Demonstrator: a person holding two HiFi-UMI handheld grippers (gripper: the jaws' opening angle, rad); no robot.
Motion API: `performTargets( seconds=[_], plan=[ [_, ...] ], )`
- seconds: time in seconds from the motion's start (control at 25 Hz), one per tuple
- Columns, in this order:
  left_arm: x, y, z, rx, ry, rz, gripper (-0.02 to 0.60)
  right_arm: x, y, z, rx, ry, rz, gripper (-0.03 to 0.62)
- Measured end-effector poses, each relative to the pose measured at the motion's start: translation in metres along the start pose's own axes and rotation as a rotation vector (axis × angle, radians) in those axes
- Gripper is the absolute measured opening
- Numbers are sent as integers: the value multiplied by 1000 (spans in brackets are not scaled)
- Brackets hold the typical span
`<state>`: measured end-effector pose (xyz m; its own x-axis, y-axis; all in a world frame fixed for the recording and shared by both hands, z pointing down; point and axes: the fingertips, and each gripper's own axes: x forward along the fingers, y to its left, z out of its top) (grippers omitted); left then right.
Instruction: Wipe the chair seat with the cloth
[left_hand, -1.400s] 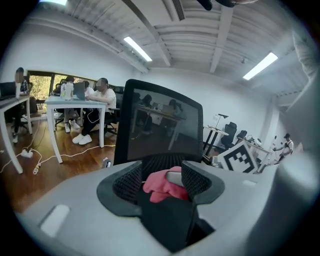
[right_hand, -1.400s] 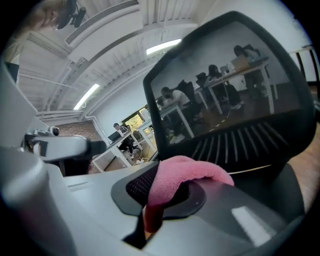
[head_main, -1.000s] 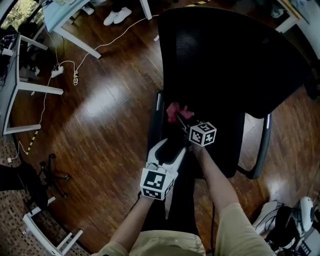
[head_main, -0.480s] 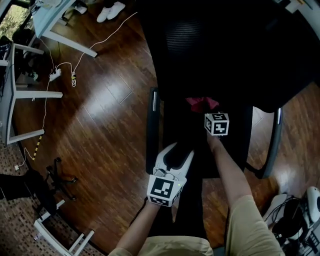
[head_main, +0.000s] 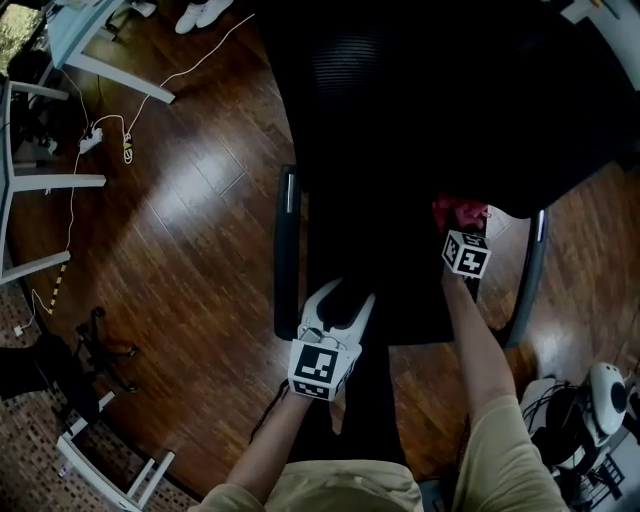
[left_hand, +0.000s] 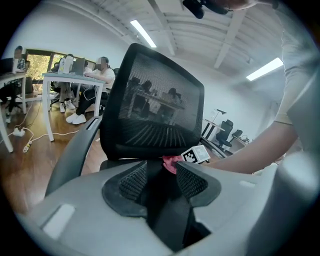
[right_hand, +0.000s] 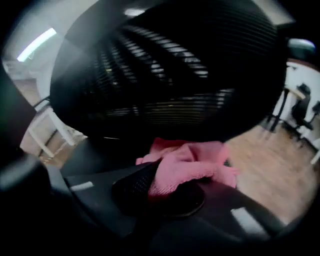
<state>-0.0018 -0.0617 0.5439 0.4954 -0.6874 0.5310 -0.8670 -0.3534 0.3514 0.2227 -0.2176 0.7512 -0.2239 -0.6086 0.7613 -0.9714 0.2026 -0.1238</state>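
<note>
The black mesh office chair fills the head view, its seat (head_main: 390, 270) under the backrest (head_main: 430, 100). My right gripper (head_main: 458, 228) is shut on the pink cloth (head_main: 458, 212) and holds it down on the seat's right side, near the right armrest (head_main: 530, 280). In the right gripper view the cloth (right_hand: 192, 162) bunches between the jaws of my right gripper (right_hand: 167, 187), below the backrest. My left gripper (head_main: 338, 300) is at the seat's front edge; its jaws have just closed on that dark edge. In the left gripper view the left gripper (left_hand: 161, 182) has the seat edge (left_hand: 162, 200) between its pads.
The left armrest (head_main: 287, 250) stands beside the seat. White desks (head_main: 60, 60), a power strip with cables (head_main: 95, 135) and shoes (head_main: 200, 12) lie at upper left on the wood floor. Another chair base (head_main: 90, 345) is at lower left. People sit at a desk (left_hand: 75, 80).
My right gripper has swept the pink cloth from the seat's left-middle across to its right side. The left gripper's jaws have narrowed onto the seat's front edge and it has sunk slightly.
</note>
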Motion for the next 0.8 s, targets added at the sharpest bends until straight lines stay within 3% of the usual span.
performTargets(
  seconds=[0.12,0.28,0.36,0.4,0.48,0.56,0.64,0.8],
  plan=[
    [-21,4,-8,-31,22,33,173,2,130,4,-29,-10,330,15],
    [-42,8,-15,-67,42,68,173,10,280,3,-31,29,671,15],
    [-45,10,-13,-76,41,70,173,18,330,0,5,88,799,15],
    [-47,11,-12,-73,38,69,173,23,343,-3,-11,113,802,15],
    [-53,12,-11,-59,27,65,173,34,341,-11,-100,135,695,15],
    [-57,10,-7,-53,24,53,173,37,304,-11,-125,126,552,15],
    [-55,6,-3,-60,33,40,173,30,241,-11,-88,116,401,15],
    [-44,-8,-6,-85,39,3,173,2,64,-25,-72,117,53,15]
  ],
)
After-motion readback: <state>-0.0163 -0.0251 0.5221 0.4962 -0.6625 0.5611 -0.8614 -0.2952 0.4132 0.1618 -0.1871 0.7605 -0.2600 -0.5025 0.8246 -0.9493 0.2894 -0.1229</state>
